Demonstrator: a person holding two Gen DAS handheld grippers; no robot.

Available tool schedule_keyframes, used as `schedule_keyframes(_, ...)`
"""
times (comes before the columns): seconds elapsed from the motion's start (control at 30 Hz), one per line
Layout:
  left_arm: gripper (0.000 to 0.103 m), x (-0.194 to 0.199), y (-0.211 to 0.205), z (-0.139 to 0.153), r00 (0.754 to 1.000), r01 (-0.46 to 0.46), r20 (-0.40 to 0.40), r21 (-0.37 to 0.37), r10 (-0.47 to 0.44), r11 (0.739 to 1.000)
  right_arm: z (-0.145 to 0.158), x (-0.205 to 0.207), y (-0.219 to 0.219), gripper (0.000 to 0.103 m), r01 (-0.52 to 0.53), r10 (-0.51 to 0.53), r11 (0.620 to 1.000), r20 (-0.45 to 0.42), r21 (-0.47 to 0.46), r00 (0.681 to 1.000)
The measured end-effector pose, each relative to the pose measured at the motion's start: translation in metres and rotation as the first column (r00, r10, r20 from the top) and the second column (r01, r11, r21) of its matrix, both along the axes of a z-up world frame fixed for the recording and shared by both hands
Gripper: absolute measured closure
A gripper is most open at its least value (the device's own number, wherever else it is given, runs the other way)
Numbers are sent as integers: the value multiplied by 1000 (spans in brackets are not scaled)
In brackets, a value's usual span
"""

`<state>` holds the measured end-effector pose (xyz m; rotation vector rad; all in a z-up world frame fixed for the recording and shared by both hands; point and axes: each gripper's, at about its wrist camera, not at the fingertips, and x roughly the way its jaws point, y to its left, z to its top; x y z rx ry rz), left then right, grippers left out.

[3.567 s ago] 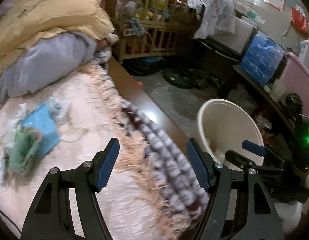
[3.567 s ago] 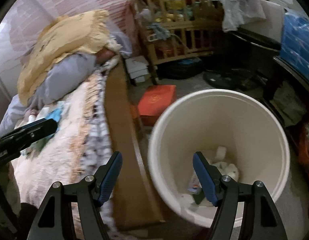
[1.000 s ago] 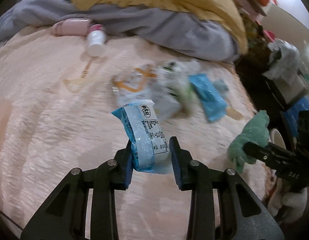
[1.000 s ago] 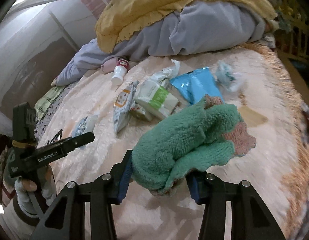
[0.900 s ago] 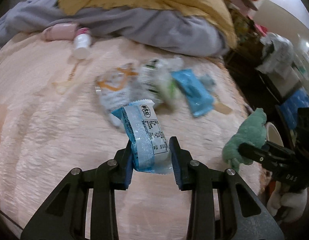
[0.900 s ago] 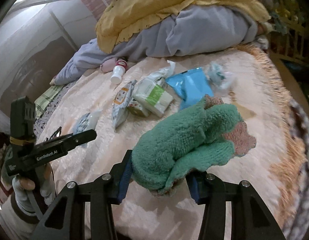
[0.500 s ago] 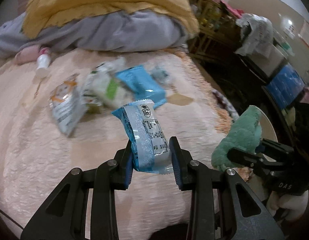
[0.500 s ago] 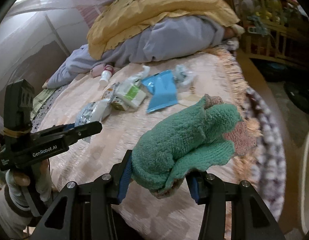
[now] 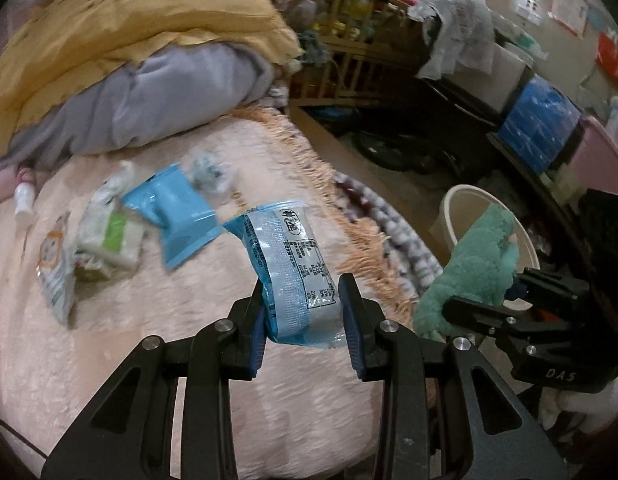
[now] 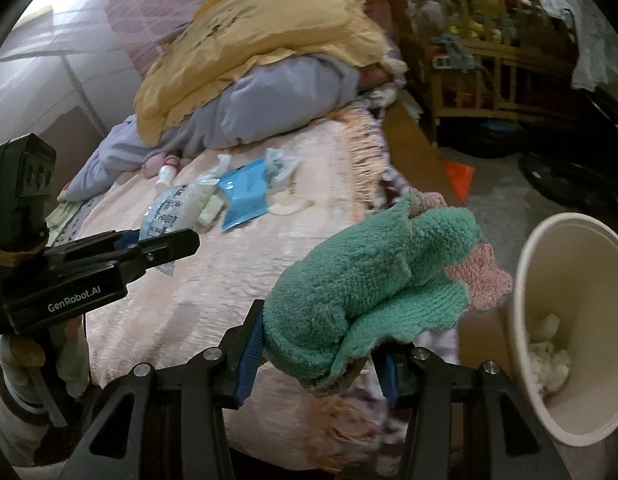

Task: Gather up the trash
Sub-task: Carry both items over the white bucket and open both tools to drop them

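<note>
Your left gripper (image 9: 305,316) pinches a blue snack wrapper (image 9: 287,264) above the bed (image 9: 149,340). Your right gripper (image 10: 317,354) clamps a green fuzzy cloth (image 10: 369,284) just beside the cream bin (image 10: 557,400), which holds white crumpled trash (image 10: 549,356).

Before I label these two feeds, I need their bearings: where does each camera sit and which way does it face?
Left wrist: on the left gripper, looking across the bed toward the bucket; its jaws pinch a blue snack packet.
Right wrist: on the right gripper, facing the bedding; its jaws clamp a green plush cloth; the gloved left hand shows.
Shared: bed, bucket, blue pouch, and each other's gripper.
</note>
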<state>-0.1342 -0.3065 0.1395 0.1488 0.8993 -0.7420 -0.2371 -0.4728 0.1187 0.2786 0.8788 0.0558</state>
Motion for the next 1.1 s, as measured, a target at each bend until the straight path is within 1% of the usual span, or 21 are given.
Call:
schedule_keyframes(0.27, 72, -10, -49, -4, 997, 72, 4, 31, -72, 997, -1, -21, -37, 56, 67, -67, 998, -3, -10, 998)
schedule_keyframes(0.63, 72, -29, -115, -12, 985, 170, -20, 42, -169, 985, -7, -48, -92, 56, 173, -173, 985, -21, -17, 985)
schedule_keyframes(0.9, 72, -40, -156, -14, 977, 213, -33, 37, -212, 976, -13, -62, -125, 56, 237, -238, 971, -47, -38, 970)
schedule_keyframes(1.1, 72, -44, -178, -18, 974, 224, -49, 31, -223, 974, -19, -68, -146, 56, 290, -294, 955, -61, -67, 954)
